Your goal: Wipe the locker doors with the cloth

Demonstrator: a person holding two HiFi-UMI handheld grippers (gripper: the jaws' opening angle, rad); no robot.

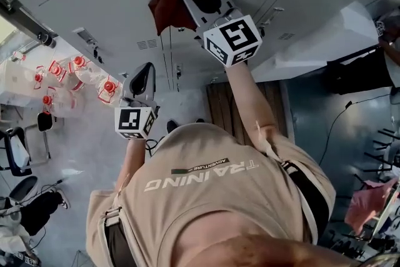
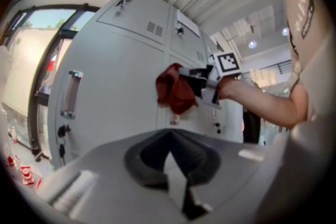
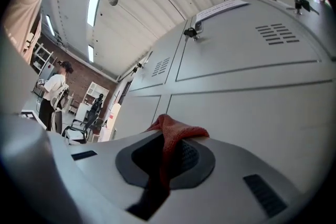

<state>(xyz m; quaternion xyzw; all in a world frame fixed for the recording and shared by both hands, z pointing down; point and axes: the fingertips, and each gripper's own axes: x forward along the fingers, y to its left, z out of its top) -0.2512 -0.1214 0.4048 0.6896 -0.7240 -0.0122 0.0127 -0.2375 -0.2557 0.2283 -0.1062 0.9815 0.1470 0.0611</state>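
A red cloth (image 1: 170, 2) is pressed against the grey locker doors (image 1: 100, 3), and my right gripper (image 1: 195, 2) is shut on it, arm stretched out. In the right gripper view the cloth (image 3: 173, 136) bunches between the jaws, right at a door panel (image 3: 252, 102). My left gripper (image 1: 144, 75) hangs lower and to the left, away from the lockers, jaws together and holding nothing. The left gripper view looks past its own shut jaws (image 2: 169, 136) at the right gripper (image 2: 198, 84) with the cloth (image 2: 176, 93) on the door (image 2: 121, 97).
Several water jugs with red caps (image 1: 75, 75) stand on the floor at the left, near office chairs (image 1: 19, 156). A door handle (image 2: 70, 94) and locks stick out of the lockers. A dark cabinet (image 1: 362, 72) is at the right. People (image 3: 52, 94) stand far back.
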